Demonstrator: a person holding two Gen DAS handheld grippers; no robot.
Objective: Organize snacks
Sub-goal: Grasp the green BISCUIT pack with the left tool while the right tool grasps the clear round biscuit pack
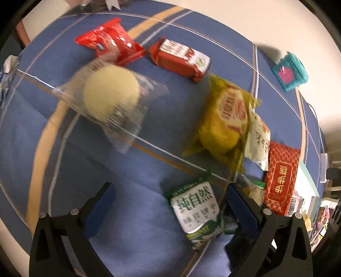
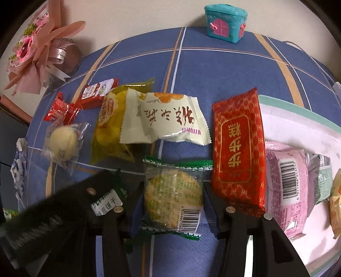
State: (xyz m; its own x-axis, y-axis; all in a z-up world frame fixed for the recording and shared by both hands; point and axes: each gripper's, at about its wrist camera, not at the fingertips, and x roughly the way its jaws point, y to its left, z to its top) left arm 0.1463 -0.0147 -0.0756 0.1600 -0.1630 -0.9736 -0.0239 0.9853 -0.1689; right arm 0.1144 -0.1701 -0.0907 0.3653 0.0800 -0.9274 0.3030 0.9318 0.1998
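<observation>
Snacks lie on a blue plaid cloth. In the left wrist view my left gripper (image 1: 170, 204) is open over a green-and-white biscuit pack (image 1: 197, 211), which lies between its fingers nearer the right one. A clear-wrapped round pastry (image 1: 110, 91), two red packs (image 1: 113, 40) (image 1: 181, 59) and a yellow pack (image 1: 226, 121) lie beyond. In the right wrist view my right gripper (image 2: 172, 202) has its fingers on both sides of a clear green-edged cracker pack (image 2: 172, 196). A cream pack (image 2: 166, 119) and a red cake pack (image 2: 238, 147) lie ahead.
A white tray (image 2: 298, 119) at the right holds a pink pack (image 2: 285, 187) and other snacks. A teal toy house (image 2: 226, 19) stands at the table's far edge. A pink bouquet (image 2: 36, 51) lies at the far left. The left gripper's black body (image 2: 53, 217) shows beside my right gripper.
</observation>
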